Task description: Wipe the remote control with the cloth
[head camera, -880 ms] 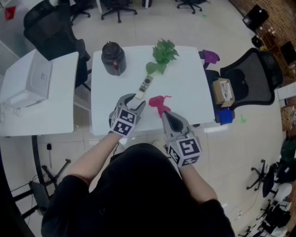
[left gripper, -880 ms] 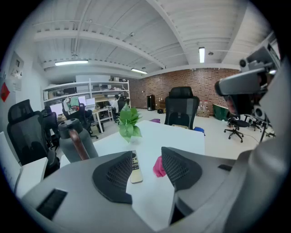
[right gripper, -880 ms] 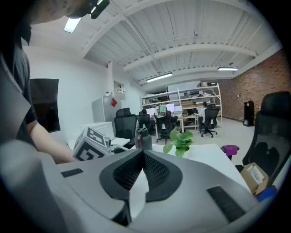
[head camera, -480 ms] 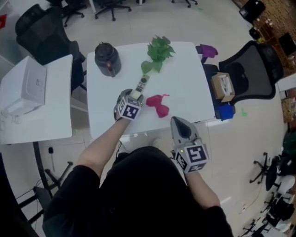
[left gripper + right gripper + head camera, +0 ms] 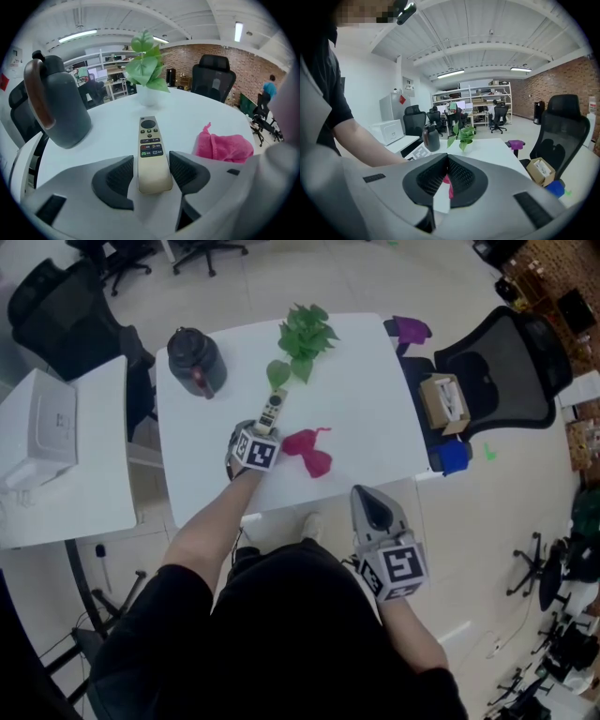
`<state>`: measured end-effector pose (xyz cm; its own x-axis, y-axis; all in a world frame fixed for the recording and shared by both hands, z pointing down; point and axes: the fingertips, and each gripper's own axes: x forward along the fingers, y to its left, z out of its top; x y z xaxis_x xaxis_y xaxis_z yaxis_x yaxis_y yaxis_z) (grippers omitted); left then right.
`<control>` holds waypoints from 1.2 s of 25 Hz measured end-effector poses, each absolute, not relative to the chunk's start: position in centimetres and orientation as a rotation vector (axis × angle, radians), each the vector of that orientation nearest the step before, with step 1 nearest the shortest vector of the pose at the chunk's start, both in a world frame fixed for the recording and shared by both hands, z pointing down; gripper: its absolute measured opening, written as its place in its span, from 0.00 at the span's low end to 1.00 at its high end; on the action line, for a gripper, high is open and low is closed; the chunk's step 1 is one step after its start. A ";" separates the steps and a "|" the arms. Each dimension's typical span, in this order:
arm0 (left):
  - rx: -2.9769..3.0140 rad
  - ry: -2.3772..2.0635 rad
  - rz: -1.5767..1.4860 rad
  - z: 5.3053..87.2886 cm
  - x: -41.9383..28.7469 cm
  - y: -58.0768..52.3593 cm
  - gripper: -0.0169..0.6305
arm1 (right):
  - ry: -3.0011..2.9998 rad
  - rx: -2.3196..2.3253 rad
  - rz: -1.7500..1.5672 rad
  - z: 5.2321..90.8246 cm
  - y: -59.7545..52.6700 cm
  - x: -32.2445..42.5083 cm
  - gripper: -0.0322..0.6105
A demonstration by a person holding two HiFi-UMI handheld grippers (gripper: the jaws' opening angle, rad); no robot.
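On the white bench (image 5: 375,418), the near end of the remote control (image 5: 149,143) is hidden from above by the left gripper (image 5: 151,165), whose fingers (image 5: 115,180) stand apart either side of it, a slim beige bar lying buttons-up near the crumpled pink cloth (image 5: 220,146), while the right gripper (image 5: 446,174), fingers together, hangs empty off the bench edge.

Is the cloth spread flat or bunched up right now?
Bunched up: the pink cloth lies in a crumpled heap, one corner sticking up, on the table right of the remote control.
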<state>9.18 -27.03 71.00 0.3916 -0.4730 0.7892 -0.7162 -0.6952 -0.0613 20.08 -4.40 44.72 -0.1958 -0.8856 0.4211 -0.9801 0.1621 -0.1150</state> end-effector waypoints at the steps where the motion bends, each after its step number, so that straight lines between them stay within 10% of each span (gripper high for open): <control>1: 2.357 -1.044 1.195 71.2 9.2 -27.1 0.41 | -2.181 1.808 0.532 44.8 -4.3 20.3 0.06; 30: 2.565 -1.085 0.879 60.5 4.6 -22.0 0.35 | -2.292 1.691 0.487 45.2 -5.9 17.0 0.06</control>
<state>4.55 -22.03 60.53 0.5486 -0.5786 0.6035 -0.7106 -0.7030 -0.0281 17.02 -5.91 45.20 -0.2942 -0.8717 0.3920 -0.9557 0.2700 -0.1169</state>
